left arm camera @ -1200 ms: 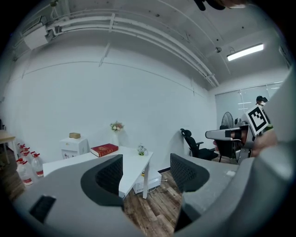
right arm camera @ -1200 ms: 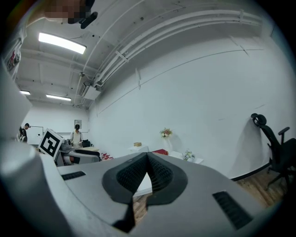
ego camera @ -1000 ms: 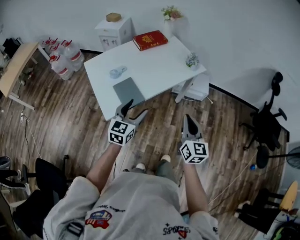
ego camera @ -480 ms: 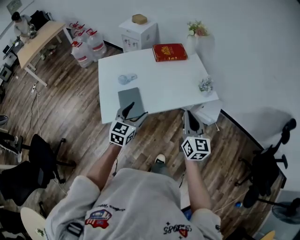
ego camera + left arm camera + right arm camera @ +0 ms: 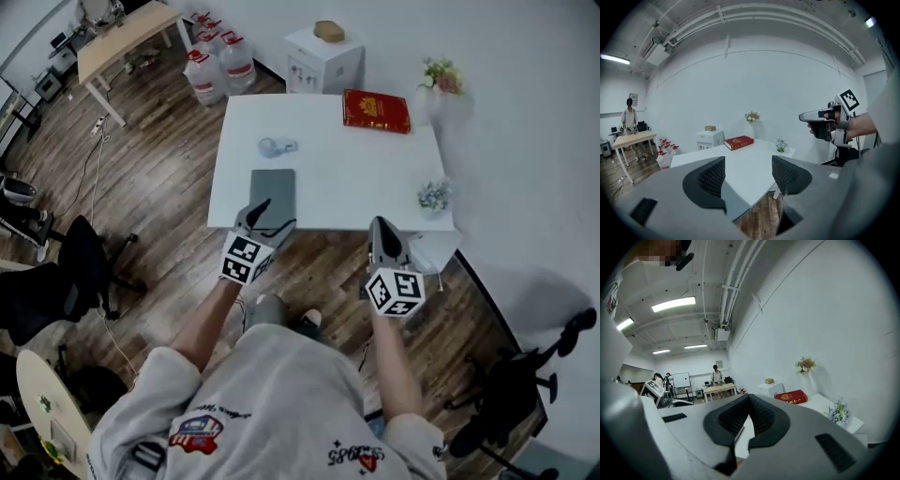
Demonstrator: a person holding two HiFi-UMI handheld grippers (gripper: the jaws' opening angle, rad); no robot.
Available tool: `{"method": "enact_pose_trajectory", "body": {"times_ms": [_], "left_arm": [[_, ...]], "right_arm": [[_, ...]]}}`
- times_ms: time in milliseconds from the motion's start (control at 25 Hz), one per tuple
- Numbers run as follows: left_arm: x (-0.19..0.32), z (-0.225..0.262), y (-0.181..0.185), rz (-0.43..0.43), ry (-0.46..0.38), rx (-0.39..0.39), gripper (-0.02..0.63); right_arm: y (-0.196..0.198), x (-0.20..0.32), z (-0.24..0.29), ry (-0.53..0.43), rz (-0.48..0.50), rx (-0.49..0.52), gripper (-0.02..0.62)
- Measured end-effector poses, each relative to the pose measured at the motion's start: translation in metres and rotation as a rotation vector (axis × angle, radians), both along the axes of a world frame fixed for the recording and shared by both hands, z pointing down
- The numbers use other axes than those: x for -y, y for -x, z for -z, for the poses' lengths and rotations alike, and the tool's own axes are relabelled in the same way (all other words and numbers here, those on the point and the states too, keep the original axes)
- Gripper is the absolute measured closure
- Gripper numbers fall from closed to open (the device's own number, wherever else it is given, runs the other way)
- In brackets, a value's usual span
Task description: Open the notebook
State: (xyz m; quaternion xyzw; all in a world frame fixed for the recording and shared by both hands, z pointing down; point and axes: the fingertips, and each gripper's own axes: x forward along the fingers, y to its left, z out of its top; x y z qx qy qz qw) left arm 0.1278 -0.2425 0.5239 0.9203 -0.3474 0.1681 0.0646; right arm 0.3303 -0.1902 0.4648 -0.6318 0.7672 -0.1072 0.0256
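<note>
Swung squarer and rightward since earlier: white table [image 5: 347, 187], closed grey notebook [image 5: 273, 186] left of centre. Left gripper [image 5: 277, 214] spread wide, empty, overlapping notebook's lower edge; right gripper [image 5: 380, 225] pressed together, lower right.

A white rectangular table [image 5: 352, 178] carries a flat grey notebook [image 5: 273, 192] near left, a red hardcover book [image 5: 376, 111] far right, and a small potted plant [image 5: 432, 196] near right.

Head view looked steeply down from above the person, over the near edge of the white table [image 5: 328, 178]. Left gripper view faced level across the table toward the wall, catching the right gripper [image 5: 804, 116]. Right gripper view tilted upward. All three shared the red book [image 5: 376, 111].
</note>
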Motion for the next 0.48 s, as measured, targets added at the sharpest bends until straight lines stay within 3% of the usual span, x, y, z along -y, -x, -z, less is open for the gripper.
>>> {"method": "enact_pose_trajectory", "body": {"times_ms": [480], "left_arm": [[0.032, -0.068, 0.014, 0.035, 0.059, 0.079, 0.307]], "right_arm": [[0.003, 0.038, -0.03, 0.056, 0.049, 0.004, 0.603]]}}
